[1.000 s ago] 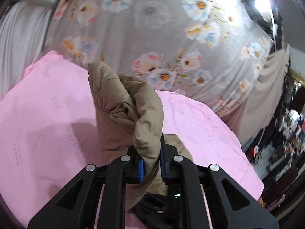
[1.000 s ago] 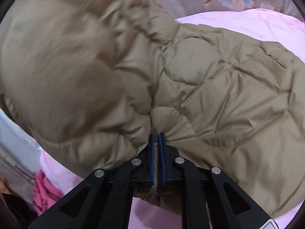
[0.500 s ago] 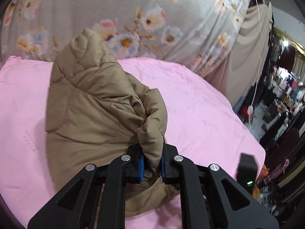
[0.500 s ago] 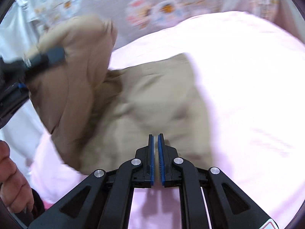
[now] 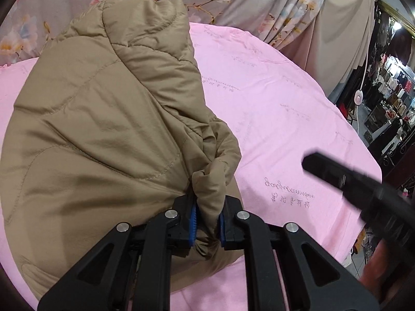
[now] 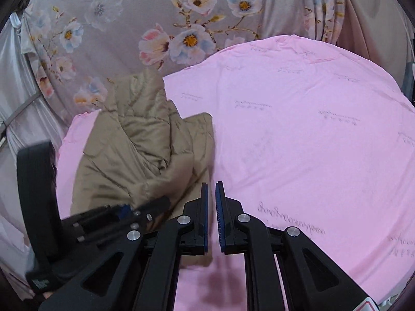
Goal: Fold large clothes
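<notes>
**One corner held, most of the fold yet to do**

Half-gathered at best: tan quilted jacket heaped in a loose mound near the left edge of the pink sheet, close under the floral curtain. No flat panels, no squared edges, no tidy rectangle anywhere on that sheet. Sleeves not to be told apart within the bunched padding.

Left gripper clamped tight on a wad of jacket fabric, blue pads pressing it from both sides, the bulk of the garment rising beyond the jaws and draping down onto the sheet. Seen from the right wrist view, same gripper low at the near left corner of the sheet, beside the heap.

Right gripper empty, hanging over bare sheet just right of the jacket; jaws a narrow slit apart and opening, nothing between them.

Judged from this: barely begun, or mid-way through a first fold at most. Left to do, likely: laying the jacket out flat toward the middle of the sheet, finding a second hold for the free gripper, folding sides and sleeves in, then doubling the length. Puffy fill apt to spring back open.
</notes>
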`<act>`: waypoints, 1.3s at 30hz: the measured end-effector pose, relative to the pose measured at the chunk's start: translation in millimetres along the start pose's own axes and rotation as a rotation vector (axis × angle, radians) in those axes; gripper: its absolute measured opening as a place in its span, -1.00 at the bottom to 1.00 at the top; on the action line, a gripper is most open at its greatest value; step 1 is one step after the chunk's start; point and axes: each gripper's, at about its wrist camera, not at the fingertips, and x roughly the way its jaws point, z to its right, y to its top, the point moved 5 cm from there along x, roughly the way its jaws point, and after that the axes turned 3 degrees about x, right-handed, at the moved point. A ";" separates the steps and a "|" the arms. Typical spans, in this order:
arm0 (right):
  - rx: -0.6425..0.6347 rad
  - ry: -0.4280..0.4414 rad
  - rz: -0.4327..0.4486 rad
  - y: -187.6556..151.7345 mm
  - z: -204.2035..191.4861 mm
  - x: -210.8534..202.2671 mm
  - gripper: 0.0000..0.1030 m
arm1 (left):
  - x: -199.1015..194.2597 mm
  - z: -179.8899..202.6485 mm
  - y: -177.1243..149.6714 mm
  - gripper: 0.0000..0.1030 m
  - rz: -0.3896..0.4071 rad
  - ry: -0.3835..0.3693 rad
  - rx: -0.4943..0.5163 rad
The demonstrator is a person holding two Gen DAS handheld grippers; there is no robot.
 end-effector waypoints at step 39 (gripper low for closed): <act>0.152 -0.081 -0.033 42.9 -2.9 87.7 -0.85 | -16.7 -125.9 66.4 0.19 0.053 0.143 -0.228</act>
